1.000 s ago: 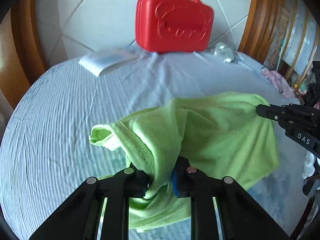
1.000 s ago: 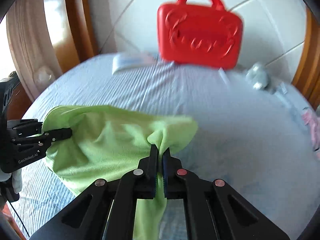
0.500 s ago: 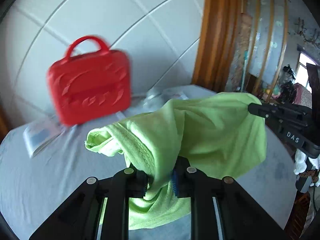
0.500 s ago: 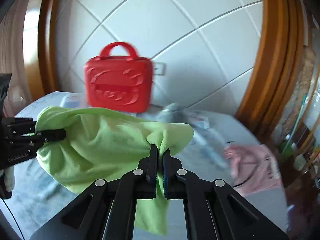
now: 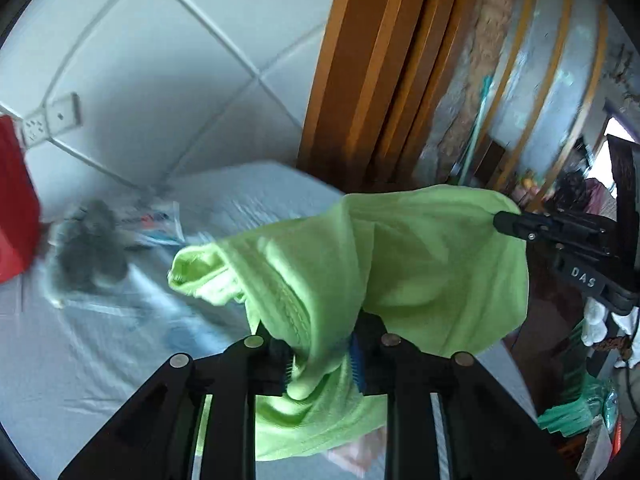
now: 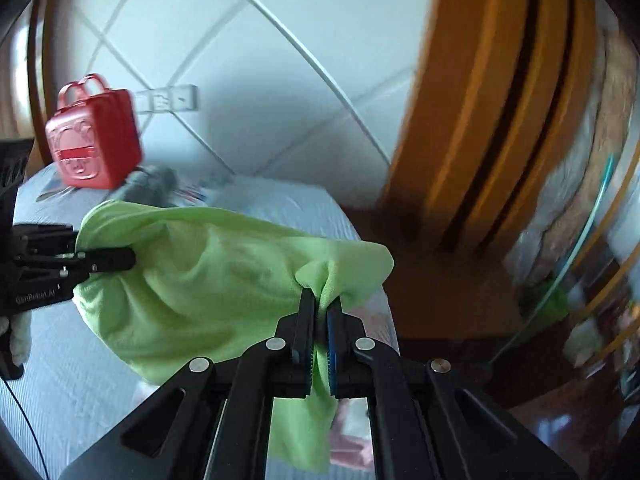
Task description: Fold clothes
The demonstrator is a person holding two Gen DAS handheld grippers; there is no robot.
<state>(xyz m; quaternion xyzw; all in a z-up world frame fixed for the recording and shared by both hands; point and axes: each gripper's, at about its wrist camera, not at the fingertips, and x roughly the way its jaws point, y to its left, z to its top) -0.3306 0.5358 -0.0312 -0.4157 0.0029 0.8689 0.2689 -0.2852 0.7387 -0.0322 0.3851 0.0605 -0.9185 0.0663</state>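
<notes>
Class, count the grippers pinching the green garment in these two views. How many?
2. The left gripper clamps bunched cloth of the green garment near its ribbed edge; the right gripper pinches the opposite end.

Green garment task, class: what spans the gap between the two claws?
Only the green garment itself, slack, from left claw to right claw, in the right wrist view.

**Cloth, plastic, wood**

You hold a soft, matt lime-green knit cloth garment (image 5: pixel 420 264) with stitched hems. Your black matt plastic left gripper (image 5: pixel 320 356) carries bright metal pins. Glossy red plastic case (image 6: pixel 94 136); ribbed pale-blue bedsheet (image 6: pixel 80 360); varnished orange wooden frame (image 5: pixel 372 68).
</notes>
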